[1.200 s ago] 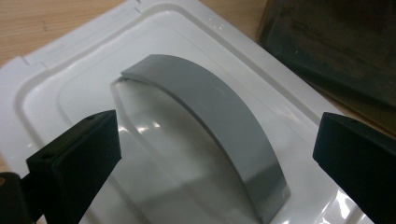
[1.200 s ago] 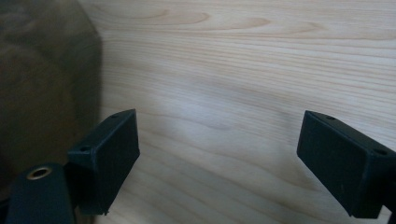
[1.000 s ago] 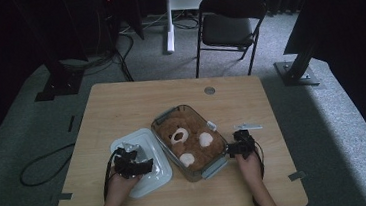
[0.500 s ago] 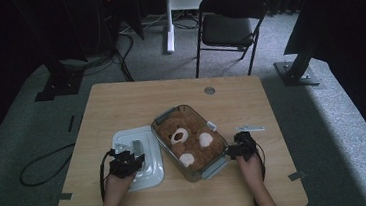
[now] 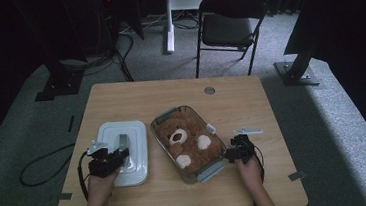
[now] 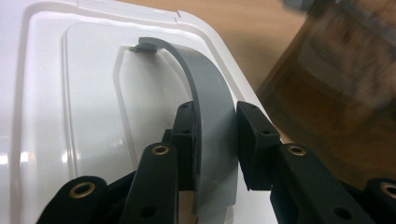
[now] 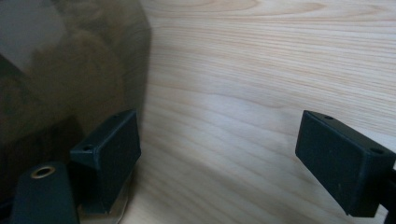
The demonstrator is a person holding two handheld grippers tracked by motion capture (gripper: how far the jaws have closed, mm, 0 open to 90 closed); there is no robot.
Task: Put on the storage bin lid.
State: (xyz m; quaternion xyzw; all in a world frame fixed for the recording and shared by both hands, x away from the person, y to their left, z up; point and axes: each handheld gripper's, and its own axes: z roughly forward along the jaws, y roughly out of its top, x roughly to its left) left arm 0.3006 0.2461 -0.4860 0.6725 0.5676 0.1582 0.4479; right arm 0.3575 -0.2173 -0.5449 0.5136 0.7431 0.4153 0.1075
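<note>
My left gripper (image 6: 212, 140) has just been closing, and its jaws now pinch the grey handle strap (image 6: 208, 107) of the white lid (image 5: 125, 153), the strap bowed up between the pads; I judge that's the natural lifting point for carrying the lid over. My right gripper (image 7: 224, 158) stands wide open with nothing held, one jaw against the outer wall of the glass container (image 5: 190, 137), probably to brace it. The lid lies flat just left of the container. Inside the container sits a brown teddy bear (image 5: 187, 143), packed low, presumably so the lid can seat. Past the container, a small round grommet (image 5: 209, 90) in the wooden table (image 5: 258, 186).
</note>
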